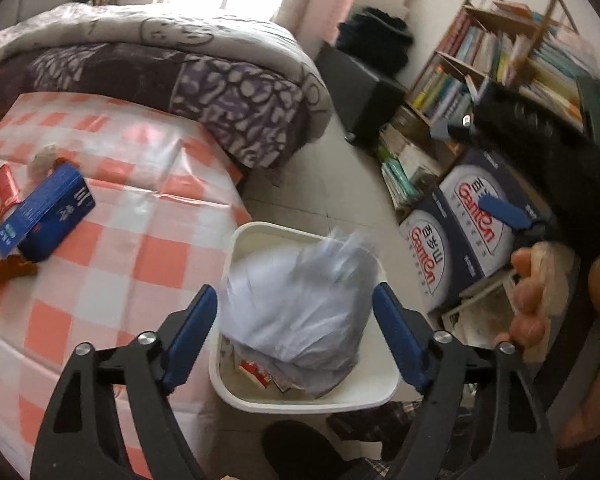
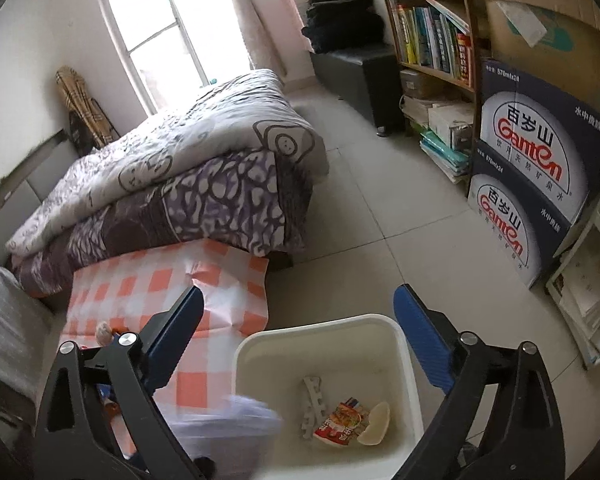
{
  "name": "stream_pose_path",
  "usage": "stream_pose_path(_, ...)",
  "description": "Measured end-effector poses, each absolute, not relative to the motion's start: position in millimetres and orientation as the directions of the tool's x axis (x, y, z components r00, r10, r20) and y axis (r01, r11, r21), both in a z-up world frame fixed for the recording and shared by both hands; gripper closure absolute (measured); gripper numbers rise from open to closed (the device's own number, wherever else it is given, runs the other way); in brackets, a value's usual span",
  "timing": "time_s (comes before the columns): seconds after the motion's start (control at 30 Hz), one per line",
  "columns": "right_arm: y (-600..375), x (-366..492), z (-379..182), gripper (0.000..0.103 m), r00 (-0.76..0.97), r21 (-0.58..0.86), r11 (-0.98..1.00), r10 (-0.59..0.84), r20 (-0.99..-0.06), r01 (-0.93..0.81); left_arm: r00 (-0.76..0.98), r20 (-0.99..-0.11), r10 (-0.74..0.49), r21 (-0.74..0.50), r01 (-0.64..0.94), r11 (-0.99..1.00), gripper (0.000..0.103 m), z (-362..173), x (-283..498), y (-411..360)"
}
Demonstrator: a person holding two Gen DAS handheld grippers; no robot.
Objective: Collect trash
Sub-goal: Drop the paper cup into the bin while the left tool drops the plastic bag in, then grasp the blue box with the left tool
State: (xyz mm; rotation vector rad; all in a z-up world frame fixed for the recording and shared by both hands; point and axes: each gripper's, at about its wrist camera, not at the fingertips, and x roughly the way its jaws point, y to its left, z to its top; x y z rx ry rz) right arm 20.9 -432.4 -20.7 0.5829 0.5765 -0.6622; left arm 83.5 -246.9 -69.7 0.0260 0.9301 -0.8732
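A white trash bin (image 1: 236, 256) stands on the floor beside the checked table (image 1: 132, 248). A crumpled pale plastic bag (image 1: 300, 304), blurred, is in the air at the bin's mouth between the fingers of my open left gripper (image 1: 296, 332); I cannot tell if it touches them. In the right wrist view the bin (image 2: 320, 332) holds a red snack wrapper (image 2: 342, 420), a white strip and a pale shell. My right gripper (image 2: 300, 344) is open and empty above it. A blue box (image 1: 46, 212), a red packet (image 1: 4, 188) and scraps lie on the table.
A bed with a purple patterned quilt (image 2: 188, 176) stands behind the table. Stacked Ganten water cartons (image 2: 532, 168) and a bookshelf (image 2: 432, 32) line the right wall. A black stool (image 2: 360, 68) stands on the tiled floor farther back.
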Motion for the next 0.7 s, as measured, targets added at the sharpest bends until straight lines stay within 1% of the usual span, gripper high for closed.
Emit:
stream_pose_path(0.03,-433.5,21.2,-21.6,0.009,0.651,0.314,0.643,-0.388,-0.653,0.698,0.313,-0.724,-0.615,-0.294,0.666,0.685,0.022,-72.0,87.0,-246.9)
stream_pose_path(0.13,-434.5,26.7,-25.8,0.009,0.661,0.345,0.644,-0.342,-0.668,0.683,0.373,-0.757,-0.536,-0.212,0.637,0.741,0.020,-76.9,107.7,-236.9)
stream_pose_path(0.2,-432.2,30.2,-28.0,0.008,0.668,0.365,0.648,-0.309,-0.677,0.669,0.415,-0.790,-0.452,-0.126,0.612,0.781,0.018,-81.1,132.9,-225.6)
stream_pose_path(0.23,-430.7,33.6,-29.2,0.008,0.677,0.382,0.654,-0.278,-0.682,0.653,0.454,-0.806,-0.380,-0.049,0.588,0.807,0.017,-84.8,152.5,-218.4)
stream_pose_path(0.27,-428.4,35.6,-29.4,0.008,0.683,0.394,0.658,-0.257,-0.684,0.642,0.471,-0.815,-0.337,-0.006,0.575,0.818,0.016,-87.0,164.4,-214.4)
stream_pose_path(0.4,-417.5,47.0,-28.3,0.008,0.698,0.413,0.686,-0.195,-0.689,0.599,0.496,-0.855,-0.149,0.157,0.522,0.838,0.013,-100.7,235.7,-204.5)
stream_pose_path(0.43,-415.2,50.6,-27.4,0.008,0.702,0.419,0.692,-0.179,-0.689,0.587,0.488,-0.864,-0.122,0.180,0.526,0.831,0.009,-105.3,249.7,-205.2)
stream_pose_path(0.57,-412.2,60.8,-25.6,0.008,0.711,0.448,0.696,-0.127,-0.692,0.561,0.454,-0.891,-0.019,0.264,0.551,0.791,0.008,-130.8,293.1,-214.3)
stream_pose_path(0.7,-408.2,70.4,-26.1,0.008,0.711,0.469,0.697,-0.084,-0.698,0.543,0.386,-0.921,0.047,0.286,0.591,0.755,0.008,-162.4,318.9,-219.0)
